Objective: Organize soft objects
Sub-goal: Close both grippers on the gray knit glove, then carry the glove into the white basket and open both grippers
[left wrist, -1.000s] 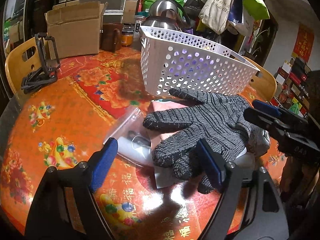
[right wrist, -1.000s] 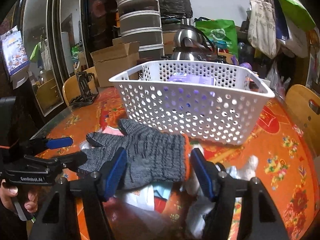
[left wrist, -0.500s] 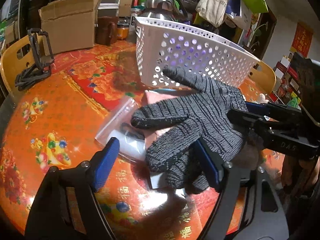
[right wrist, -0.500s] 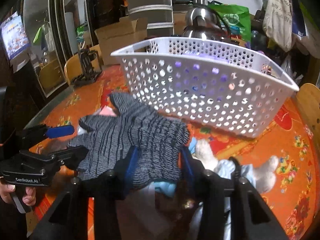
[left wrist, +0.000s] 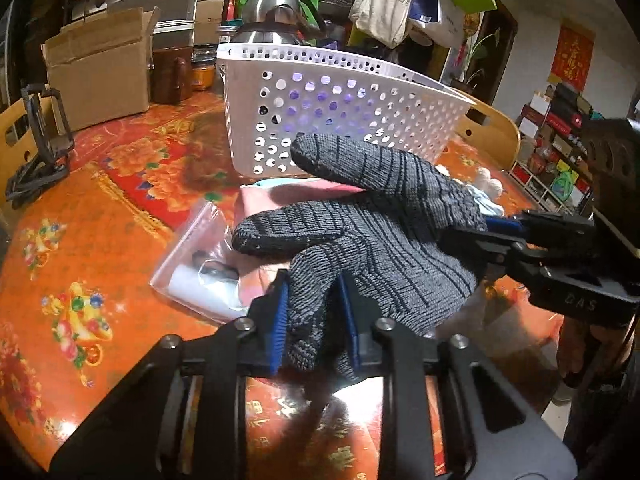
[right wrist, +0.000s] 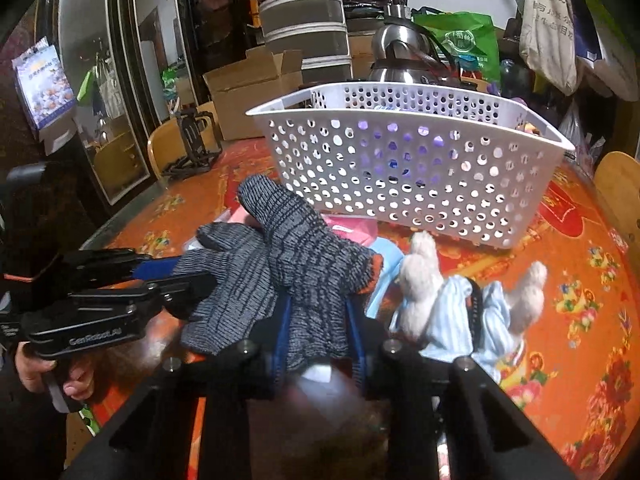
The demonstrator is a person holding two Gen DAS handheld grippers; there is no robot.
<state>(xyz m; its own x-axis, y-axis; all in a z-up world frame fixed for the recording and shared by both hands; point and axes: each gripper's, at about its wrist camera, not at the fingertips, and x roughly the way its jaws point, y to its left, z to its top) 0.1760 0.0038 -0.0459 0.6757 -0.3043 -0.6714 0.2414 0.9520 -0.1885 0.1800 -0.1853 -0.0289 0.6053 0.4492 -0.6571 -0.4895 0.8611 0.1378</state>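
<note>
A grey knitted glove (left wrist: pixel 372 240) hangs above the table, held from both ends. My left gripper (left wrist: pixel 314 320) is shut on its fingers. My right gripper (right wrist: pixel 318 330) is shut on its orange-trimmed cuff end; the glove (right wrist: pixel 296 264) spreads out in front of it. A white perforated basket (left wrist: pixel 340 108) stands just behind, also in the right wrist view (right wrist: pixel 420 168), with something purple inside. A plush toy in pale blue striped cloth (right wrist: pixel 468 292) lies on the table to the right. Pink and light blue soft items (left wrist: pixel 280 196) lie under the glove.
A clear plastic bag (left wrist: pixel 200 264) with small items lies on the orange patterned tablecloth (left wrist: pixel 80 240). A cardboard box (left wrist: pixel 100 68), brown jar, steel kettle (left wrist: pixel 276 12) and a black stand (left wrist: pixel 40 148) crowd the far side. Wooden chairs ring the table.
Both grippers have closed on the glove, first the right, then the left. The glove has been lifted off the pile, and both views moved closer to the basket.
</note>
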